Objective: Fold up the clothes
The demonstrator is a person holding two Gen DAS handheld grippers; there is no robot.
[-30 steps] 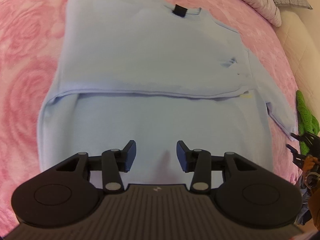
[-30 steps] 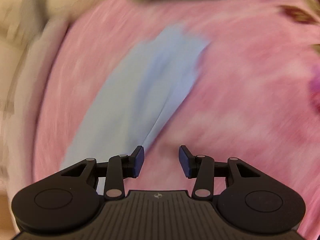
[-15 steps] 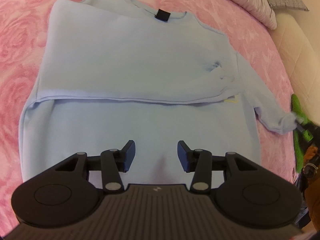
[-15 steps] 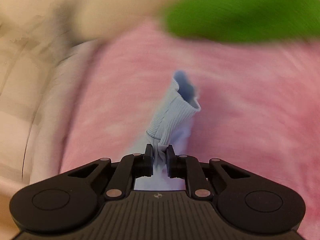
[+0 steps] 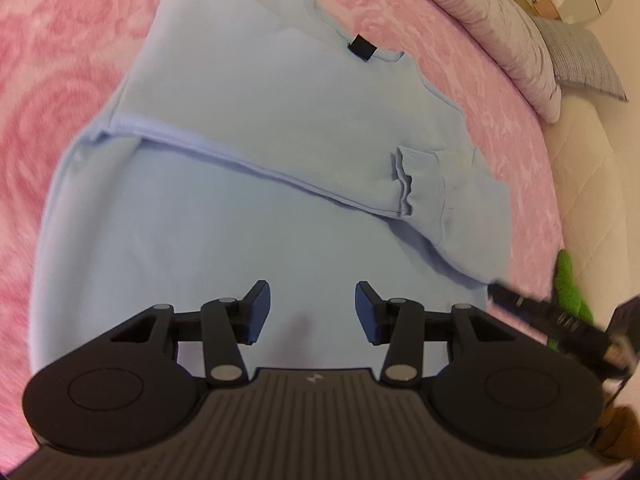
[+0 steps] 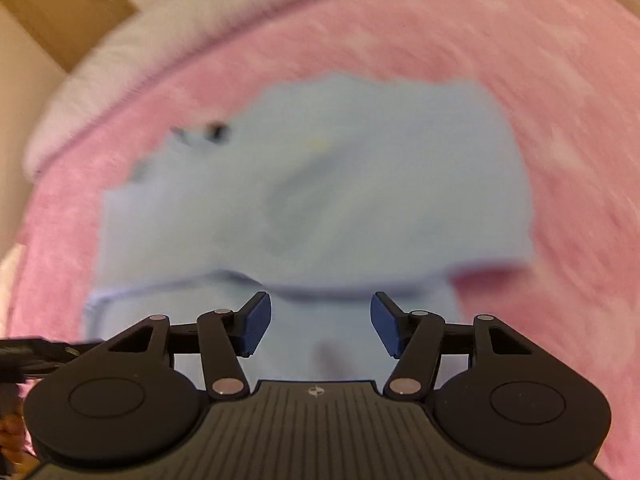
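we saw the light blue sweatshirt (image 5: 248,208) lying flat on the pink rose-patterned bedspread (image 5: 48,92), filling the middle of it, with its neckline and black tag (image 5: 362,47) toward the far edge. one sleeve lay folded across the body, and its ribbed cuff (image 5: 402,184) rested on the chest near the right side. a fold line ran across the garment from left to right.

our left gripper (image 5: 309,307) hovered over the near hem with its jaws spread wide and nothing between them. our right gripper (image 6: 320,328) hung above the near part of the sweatshirt (image 6: 320,184) in the blurred right wrist view, jaws equally wide apart and empty; we also glimpsed it at the right edge of the left wrist view.

beyond the bedspread's far right corner we noted a pale striped pillow (image 5: 492,32) and a grey one (image 5: 580,56). something green (image 5: 570,280) lay off the bedspread's right edge.
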